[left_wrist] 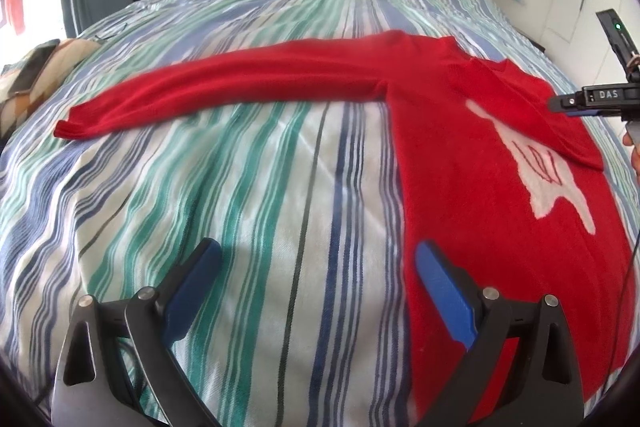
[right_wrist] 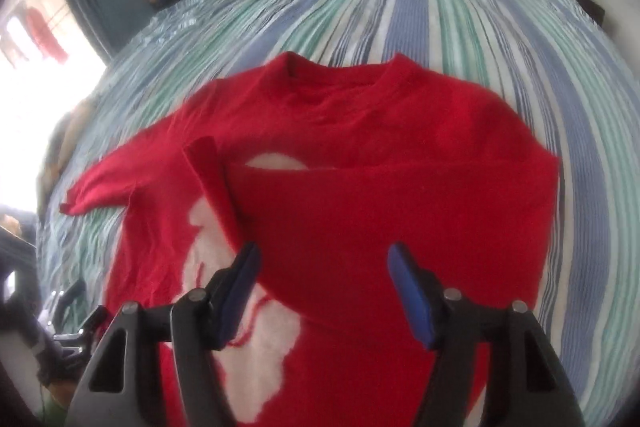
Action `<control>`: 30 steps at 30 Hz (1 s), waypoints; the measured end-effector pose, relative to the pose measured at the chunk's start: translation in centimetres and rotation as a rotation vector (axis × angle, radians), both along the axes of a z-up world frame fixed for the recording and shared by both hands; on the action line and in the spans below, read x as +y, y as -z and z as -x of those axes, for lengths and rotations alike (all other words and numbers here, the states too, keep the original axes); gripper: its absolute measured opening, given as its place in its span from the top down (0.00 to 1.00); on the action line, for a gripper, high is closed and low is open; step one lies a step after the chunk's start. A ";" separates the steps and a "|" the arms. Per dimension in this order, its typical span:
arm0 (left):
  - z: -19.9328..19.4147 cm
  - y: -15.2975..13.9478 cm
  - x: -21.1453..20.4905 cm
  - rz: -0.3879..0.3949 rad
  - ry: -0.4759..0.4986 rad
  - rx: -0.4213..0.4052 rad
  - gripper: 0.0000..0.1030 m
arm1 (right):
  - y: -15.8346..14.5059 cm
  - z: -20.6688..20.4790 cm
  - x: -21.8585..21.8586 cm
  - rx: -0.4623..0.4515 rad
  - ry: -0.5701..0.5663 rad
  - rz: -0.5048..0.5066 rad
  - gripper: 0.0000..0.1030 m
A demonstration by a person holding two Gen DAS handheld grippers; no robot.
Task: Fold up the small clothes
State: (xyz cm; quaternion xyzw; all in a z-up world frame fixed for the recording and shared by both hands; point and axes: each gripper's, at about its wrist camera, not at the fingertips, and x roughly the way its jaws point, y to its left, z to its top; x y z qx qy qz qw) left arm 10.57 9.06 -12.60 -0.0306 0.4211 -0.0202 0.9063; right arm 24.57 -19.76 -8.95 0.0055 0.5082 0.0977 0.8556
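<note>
Both the left hand-held gripper (left_wrist: 316, 267) and right hand-held gripper (right_wrist: 322, 275) are released; the outstretched sleeve (left_wrist: 208, 87) of the red sweater (left_wrist: 500, 227) could bunch when folded

My left gripper (left_wrist: 316, 267) hangs with fingers spread wide over the striped bedspread (left_wrist: 224, 211), its right finger over the red sweater (left_wrist: 500, 195). One sleeve (left_wrist: 224, 87) stretches out flat leftward; the other lies folded across the white chest motif (left_wrist: 548, 179).

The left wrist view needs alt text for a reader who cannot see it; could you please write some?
A red sweater with a white motif lies on a striped bedspread, one sleeve stretched out to the left. The open left gripper hovers at the sweater's near edge, holding nothing.
</note>
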 end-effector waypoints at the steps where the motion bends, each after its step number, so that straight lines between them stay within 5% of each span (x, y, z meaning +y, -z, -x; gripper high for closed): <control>1: 0.0 0.0 0.0 0.001 0.001 -0.001 0.04 | 0.1 -0.6 1.7 -0.018 -0.018 0.096 0.36; 4: 0.2 0.1 0.2 0.007 0.003 0.002 0.04 | 1.7 -2.7 5.5 -0.008 -0.070 0.203 0.36; 9: 0.2 0.0 0.3 0.012 0.009 0.008 0.04 | 2.4 -0.3 11.1 0.053 -0.397 -0.016 0.42; 12: 0.0 0.0 0.2 0.006 0.009 0.017 0.04 | 1.1 1.8 10.7 0.027 -0.471 -0.024 0.42; 15: 0.1 0.0 0.3 0.014 0.005 0.017 0.04 | -0.5 1.3 5.4 0.019 -0.335 -0.112 0.42; 19: 0.2 0.1 0.3 0.012 0.003 0.017 0.04 | 0.5 -1.1 -4.7 0.111 0.056 -0.257 0.40; 22: 0.1 0.3 0.0 -0.010 0.011 0.020 0.04 | 2.5 -0.5 -10.7 0.143 0.289 -0.192 0.40; 25: 0.2 0.5 -0.3 -0.031 0.017 0.022 0.03 | 1.9 1.5 -13.4 0.065 0.346 -0.175 0.40; 30: 0.5 -0.5 0.3 0.000 0.027 0.004 0.03 | -0.3 7.7 -13.7 -0.118 0.284 -0.193 0.35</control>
